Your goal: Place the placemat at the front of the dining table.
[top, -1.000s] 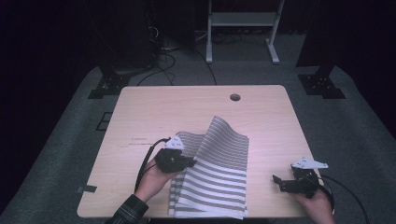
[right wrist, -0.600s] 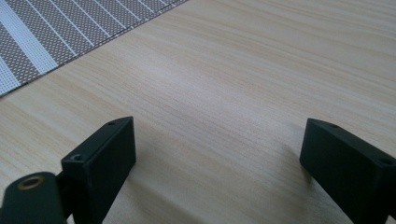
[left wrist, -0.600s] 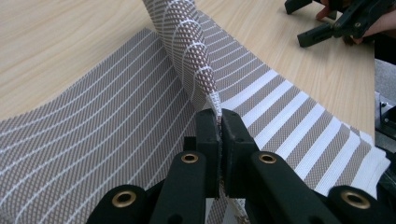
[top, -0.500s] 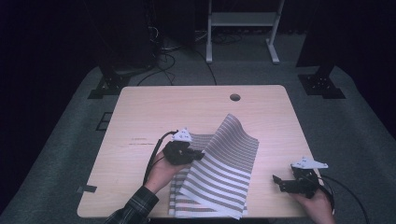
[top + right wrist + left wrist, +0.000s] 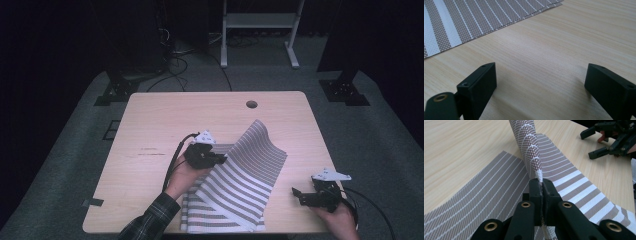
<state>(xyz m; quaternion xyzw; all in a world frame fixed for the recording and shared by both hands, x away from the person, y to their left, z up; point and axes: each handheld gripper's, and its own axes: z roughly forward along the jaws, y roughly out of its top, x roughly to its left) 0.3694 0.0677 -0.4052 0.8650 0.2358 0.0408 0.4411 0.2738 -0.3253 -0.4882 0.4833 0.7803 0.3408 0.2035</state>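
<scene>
Your light wooden table (image 5: 150, 125) carries the brown-and-white striped woven placemat (image 5: 240, 195), which lies on the near middle of the top, its left part lifted and folded over toward the right so a ridge stands up.

Biggest risk: the mat is stiff mesh and looks springy, so if you let go before the lifted flap lies flat, it probably flips back open. Next: you hold it by a thin sliver of edge, so a fast pull across could slip it out of the jaws. Smaller: dragging low may shove the whole mat toward the near table edge, which it already reaches. Smallest: nothing pins the lower layer, so the fold may land skewed.

Your left gripper (image 5: 541, 185) is clamped tight on the mat's white-stitched edge, jaws pressed together with just the fabric between, pointing across the table toward your right side; your hand (image 5: 186, 176) sits over the mat's left part.

Your right gripper (image 5: 540, 82) rests low at the table's near right corner, jaws wide apart, nothing between them, bare wood under it, apart from the mat.
</scene>
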